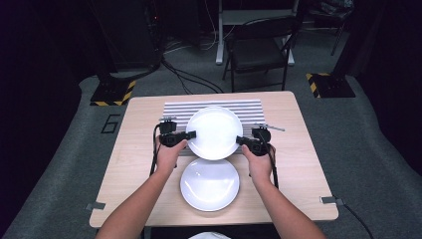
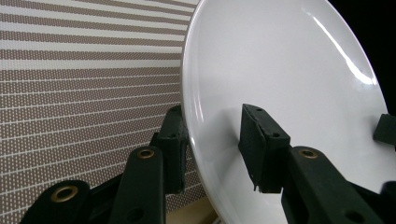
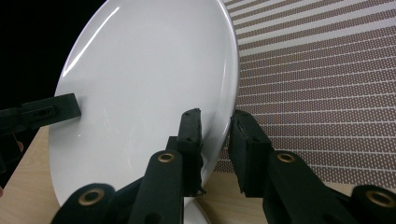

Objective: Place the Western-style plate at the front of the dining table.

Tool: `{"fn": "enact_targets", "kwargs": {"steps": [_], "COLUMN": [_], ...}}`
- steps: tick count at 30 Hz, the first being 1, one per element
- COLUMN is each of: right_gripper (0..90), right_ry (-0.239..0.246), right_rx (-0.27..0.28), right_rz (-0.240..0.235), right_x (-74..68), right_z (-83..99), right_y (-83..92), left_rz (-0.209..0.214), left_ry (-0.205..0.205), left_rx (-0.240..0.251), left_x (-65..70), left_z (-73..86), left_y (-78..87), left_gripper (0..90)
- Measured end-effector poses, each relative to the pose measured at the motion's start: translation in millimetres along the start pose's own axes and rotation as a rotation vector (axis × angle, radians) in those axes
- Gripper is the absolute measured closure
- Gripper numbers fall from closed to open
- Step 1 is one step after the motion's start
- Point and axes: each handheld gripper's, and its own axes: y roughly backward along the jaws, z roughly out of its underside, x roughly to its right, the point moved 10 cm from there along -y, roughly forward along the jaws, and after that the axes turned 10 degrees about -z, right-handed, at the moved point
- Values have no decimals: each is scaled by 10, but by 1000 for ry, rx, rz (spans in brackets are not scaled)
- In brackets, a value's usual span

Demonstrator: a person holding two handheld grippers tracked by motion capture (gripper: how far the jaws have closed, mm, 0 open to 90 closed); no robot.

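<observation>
Two plates are in play, and a sliver of something white shows past the desk's near edge, too cut off to name. Nearest on the desk (image 1: 298, 164), a white plate (image 1: 209, 183) lies flat on bare wood between the person's forearms, nothing touching it.

Just beyond it, both hands hold the second plate (image 1: 214, 132) by opposite edges. The left claw (image 1: 191, 134) is clamped on its left rim; the left gripper view shows one pad on the upper face and the other under the rim. The right claw (image 1: 241, 140) is clamped on the right rim the same way, one pad on each side of the edge. Gripping at two opposite points is probably what keeps so wide and slippery a dish level and stops it swinging, which a single pinch could not do.

Behind and beneath the held plate lies a striped mat (image 1: 174, 110), its bands running across the desk. The plate sits over the mat's near half, so by my reading it is either being set down there or lifted off; whether it rests on the mat I cannot tell.
</observation>
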Motion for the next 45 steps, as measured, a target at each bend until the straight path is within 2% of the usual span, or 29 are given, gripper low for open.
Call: {"fn": "enact_targets", "kwargs": {"steps": [27,34,41,45], "right_gripper": [739,737,738,736], "right_ry": [62,71,76,78], "right_rx": [8,4,-4,-2], "right_rz": [30,39,50,56], "right_x": [-124,-112,-95,-71], "right_z": [-311,-361,-396,-407], "right_y": [-60,-131,-213,-256], "left_rz": [-27,-34,-30,-31], "left_ry": [-18,-13,11,3], "left_rx": [26,20,21,21], "left_x": [-12,-55,-125,-138], "left_z": [-360,-412,-444,-456], "left_y": [41,-22,-117,-163], "left_gripper": [619,620,619,618]}}
